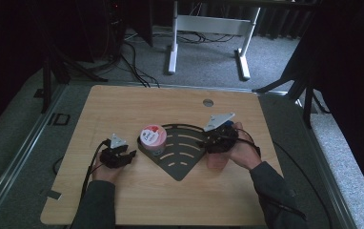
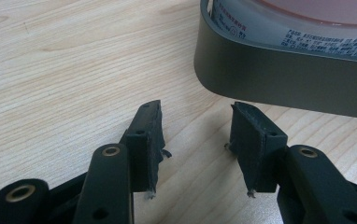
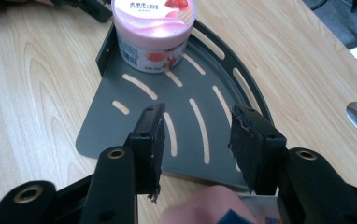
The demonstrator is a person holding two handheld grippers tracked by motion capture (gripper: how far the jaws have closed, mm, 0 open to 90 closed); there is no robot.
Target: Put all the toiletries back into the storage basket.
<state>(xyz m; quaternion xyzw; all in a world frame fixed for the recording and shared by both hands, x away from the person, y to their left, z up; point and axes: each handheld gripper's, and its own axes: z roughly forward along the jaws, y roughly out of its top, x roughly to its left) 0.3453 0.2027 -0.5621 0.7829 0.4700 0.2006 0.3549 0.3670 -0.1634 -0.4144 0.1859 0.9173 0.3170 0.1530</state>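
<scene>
Two grippers flank a dark grey fan-shaped corner tray (image 1: 182, 164) on the wooden table (image 1: 123, 200), and the pink-lidded strawberry ice-cream tub (image 1: 152, 137) stands upright in the tray's left rear corner, against its raised wall. That tub lies much nearer the left gripper (image 1: 123, 155) than the right one: from the left gripper view the tray's rounded corner wall (image 2: 279, 79) sits just ahead and to the right of the jaws, the tub's label rising behind it. The left jaws stand spread with only bare table between the pads (image 2: 151, 140), touching nothing. The left hand rests low on the table, gripper pointing level toward the tray.

The right gripper (image 1: 207, 141) hovers over the tray's right edge, tilted down and aimed across the slotted floor (image 3: 190, 135) toward the tub (image 3: 153, 32), which is well apart from it. Its jaws are parted, empty, nothing pinched. A pale object (image 1: 217, 161) partly shows under the right hand; what it is I cannot tell.
</scene>
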